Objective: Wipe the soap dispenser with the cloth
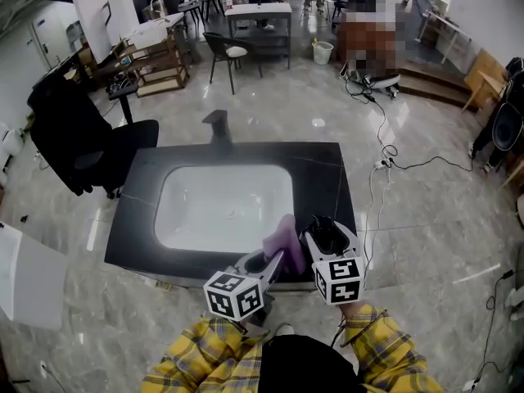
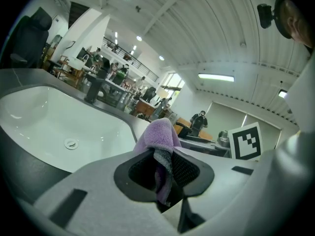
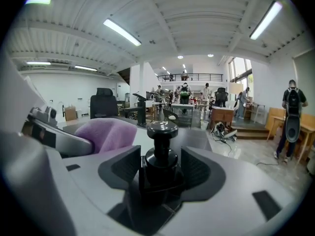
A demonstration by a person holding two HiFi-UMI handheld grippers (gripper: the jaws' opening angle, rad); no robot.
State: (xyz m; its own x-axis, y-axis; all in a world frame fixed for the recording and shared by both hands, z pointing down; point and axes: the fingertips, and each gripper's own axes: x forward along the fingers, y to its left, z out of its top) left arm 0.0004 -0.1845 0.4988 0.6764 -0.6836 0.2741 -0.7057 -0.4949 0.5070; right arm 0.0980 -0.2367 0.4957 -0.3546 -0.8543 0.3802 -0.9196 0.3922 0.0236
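Observation:
My left gripper [image 1: 277, 260] is shut on a purple cloth [image 1: 285, 237], which bunches up above its jaws over the counter's near right corner. In the left gripper view the cloth [image 2: 158, 134] hangs pinched between the jaws of the left gripper [image 2: 165, 173]. Just to the right, my right gripper [image 1: 322, 244] is shut on a black soap dispenser [image 1: 327, 229]. The right gripper view shows the soap dispenser [image 3: 161, 146] upright, its pump head above the pads of the right gripper [image 3: 160, 173]. The cloth [image 3: 106, 132] sits close to its left, not clearly touching.
A black counter [image 1: 327, 170] holds a white basin [image 1: 225, 207], with a dark faucet [image 1: 217, 121] at its far edge. A black office chair [image 1: 82, 150] stands to the left. Cables [image 1: 381, 150] trail over the glossy floor on the right.

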